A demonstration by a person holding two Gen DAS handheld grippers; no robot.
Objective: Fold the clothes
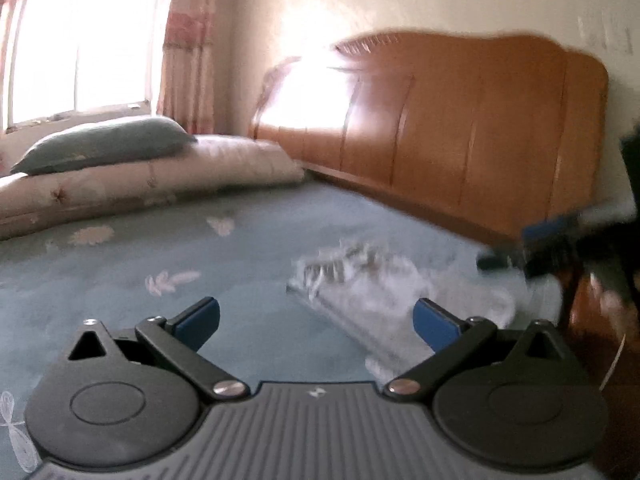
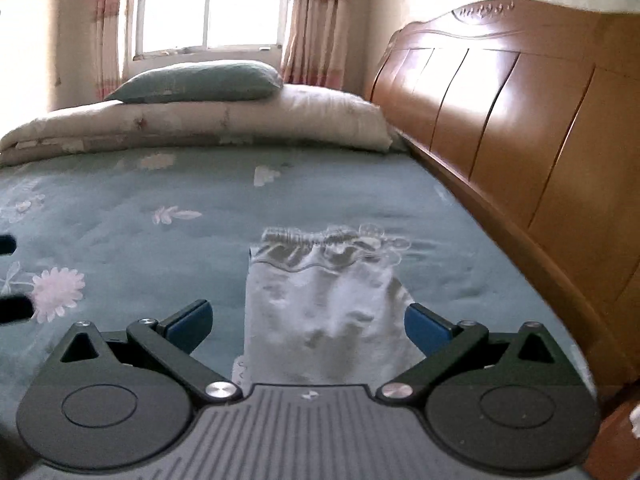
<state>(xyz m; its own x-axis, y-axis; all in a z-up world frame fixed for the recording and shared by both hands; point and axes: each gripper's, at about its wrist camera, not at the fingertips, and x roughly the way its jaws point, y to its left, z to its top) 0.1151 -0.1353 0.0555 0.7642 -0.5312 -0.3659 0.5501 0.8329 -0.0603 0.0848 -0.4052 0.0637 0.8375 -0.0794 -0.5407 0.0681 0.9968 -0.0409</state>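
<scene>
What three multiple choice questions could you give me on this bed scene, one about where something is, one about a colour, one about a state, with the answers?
1. Where is the green pillow?
A. on the rolled quilt
B. on the floor
C. against the headboard

2. What colour are the pads on the fingers?
A. red
B. blue
C. yellow

3. How is the right gripper?
A. shut on the pale garment
B. shut on nothing
C. open

Answers: 1 A, it lies atop the quilt; 2 B, both pads are blue; 3 C, the fingers stand wide apart, holding nothing.
</scene>
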